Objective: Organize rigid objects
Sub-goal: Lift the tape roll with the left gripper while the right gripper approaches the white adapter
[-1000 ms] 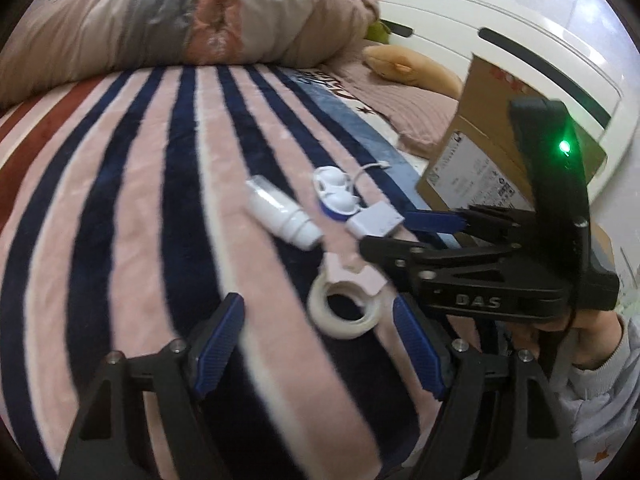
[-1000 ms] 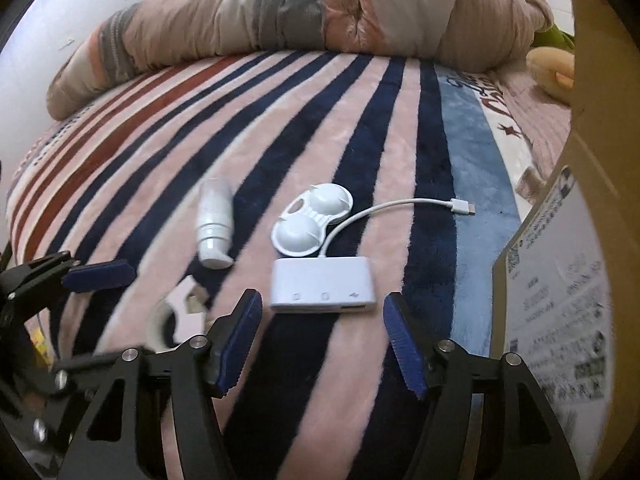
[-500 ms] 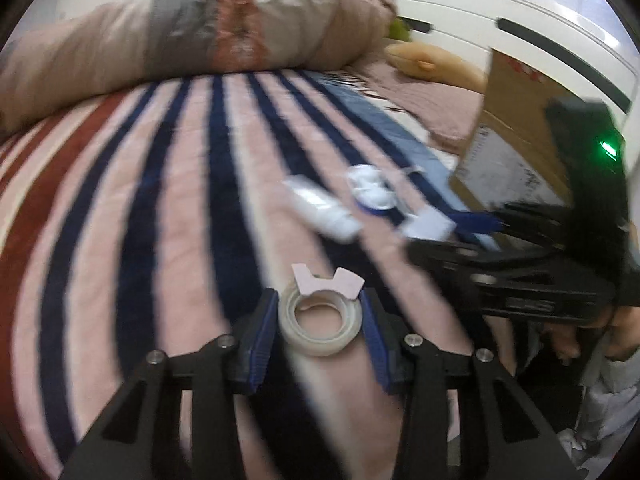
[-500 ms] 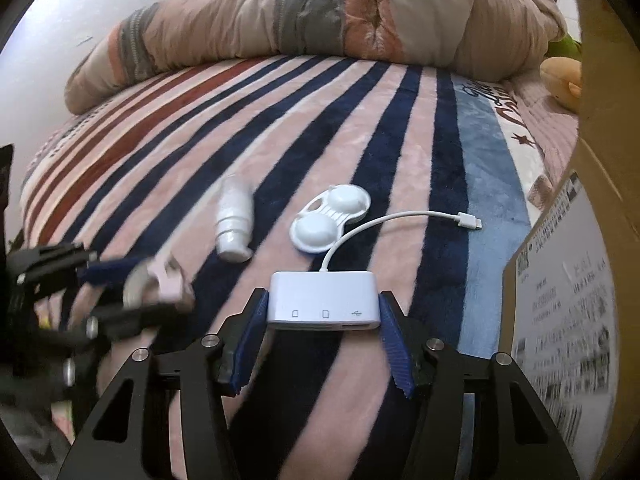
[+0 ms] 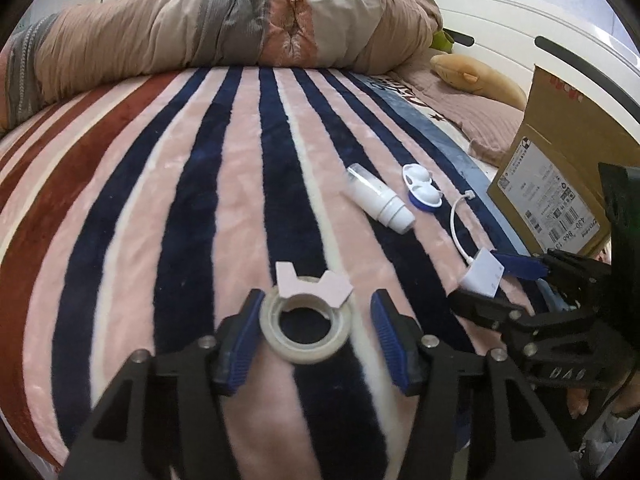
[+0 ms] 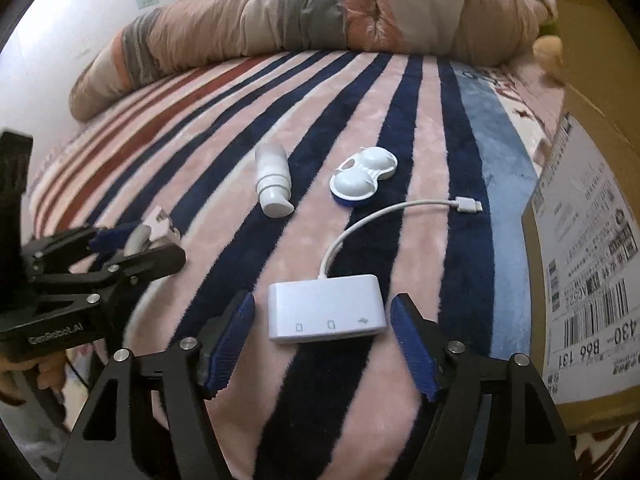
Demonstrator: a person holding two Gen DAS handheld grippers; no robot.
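Observation:
A roll of clear tape (image 5: 306,330) with a pink tab lies on the striped blanket between the blue pads of my left gripper (image 5: 316,336); the left pad touches it, the right pad stands apart. My right gripper (image 6: 322,334) is open around a white adapter hub (image 6: 326,312) with a short white cable (image 6: 384,210), pads not touching it. Farther out lie a white bottle (image 6: 274,184) and a white-and-blue contact lens case (image 6: 362,178). They also show in the left wrist view, the bottle (image 5: 378,202) and the case (image 5: 420,190).
A cardboard box with a shipping label (image 6: 588,216) stands at the right edge of the bed, also in the left wrist view (image 5: 560,184). A rolled duvet (image 5: 224,28) lies across the far side. A yellow plush toy (image 5: 476,76) and a white headboard (image 5: 520,28) are at the far right.
My left gripper moved left over the tape roll and narrowed around it. My right gripper moved forward and now straddles the adapter hub.

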